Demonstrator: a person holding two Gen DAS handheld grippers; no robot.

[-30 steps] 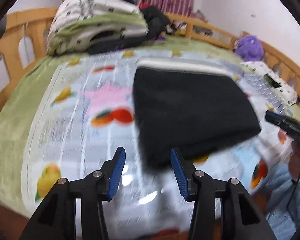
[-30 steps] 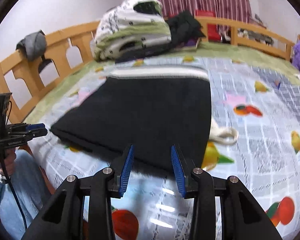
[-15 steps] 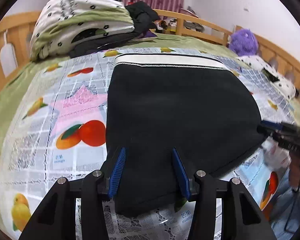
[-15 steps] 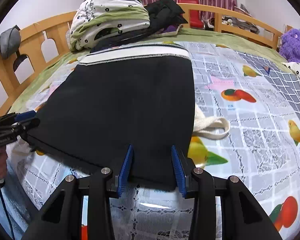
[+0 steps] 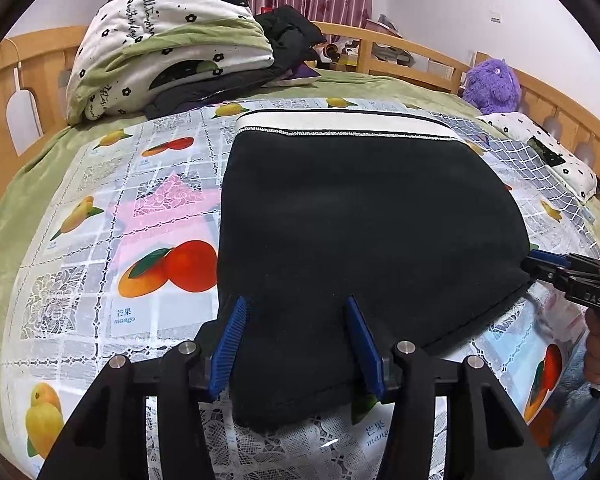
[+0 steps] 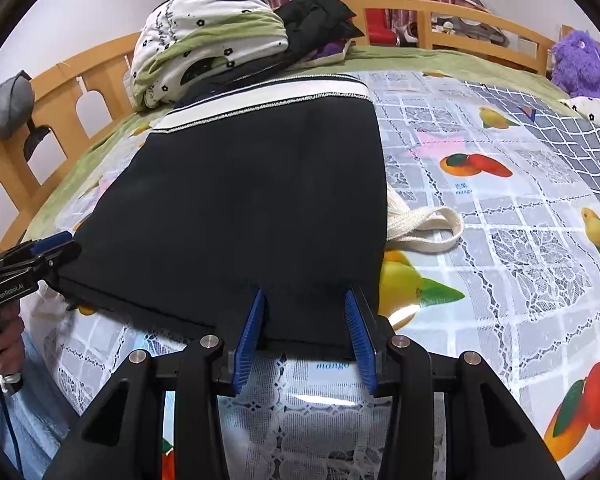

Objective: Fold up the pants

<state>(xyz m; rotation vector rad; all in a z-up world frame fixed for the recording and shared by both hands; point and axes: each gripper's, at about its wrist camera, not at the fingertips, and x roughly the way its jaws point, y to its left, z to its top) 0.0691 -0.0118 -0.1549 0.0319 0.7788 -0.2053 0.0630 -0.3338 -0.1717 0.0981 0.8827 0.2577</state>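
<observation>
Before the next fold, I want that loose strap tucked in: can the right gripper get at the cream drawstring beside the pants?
Probably yes. The cream drawstring lies bare on the sheet just right of the black pants, with nothing over its loop. The right gripper would first have to leave the hem it straddles.

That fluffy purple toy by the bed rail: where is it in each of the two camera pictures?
Left wrist view: the purple plush toy sits at upper right, against the wooden rail.
Right wrist view: the same toy is at the far right edge, upper part, again by the rail.
Shared landmark: the white waistband of the black pants, lying left of the toy in both.
</observation>
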